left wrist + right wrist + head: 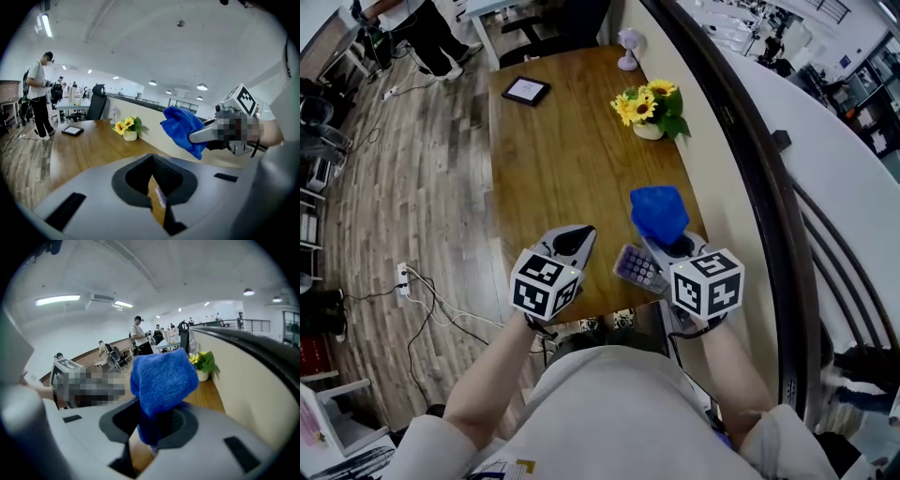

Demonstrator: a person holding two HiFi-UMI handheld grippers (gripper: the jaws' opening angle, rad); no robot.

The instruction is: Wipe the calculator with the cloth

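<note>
The blue cloth [658,214] is bunched up and sticks out of my right gripper [667,239], which is shut on it above the table's near right corner. It fills the middle of the right gripper view as cloth [161,378], and in the left gripper view the cloth [183,129] hangs in the air at the right. The calculator [636,266] lies flat on the wooden table [553,169] near the front edge, just left of and partly under my right gripper. My left gripper [580,234] hovers a little left of the calculator, jaws together and holding nothing.
A pot of sunflowers [649,111] stands at the table's right side against a low cream wall. Farther back lie a dark tablet [526,90] and a small lamp [628,47]. A person [38,96] stands beyond the table's far end. Cables [427,295] trail on the floor at the left.
</note>
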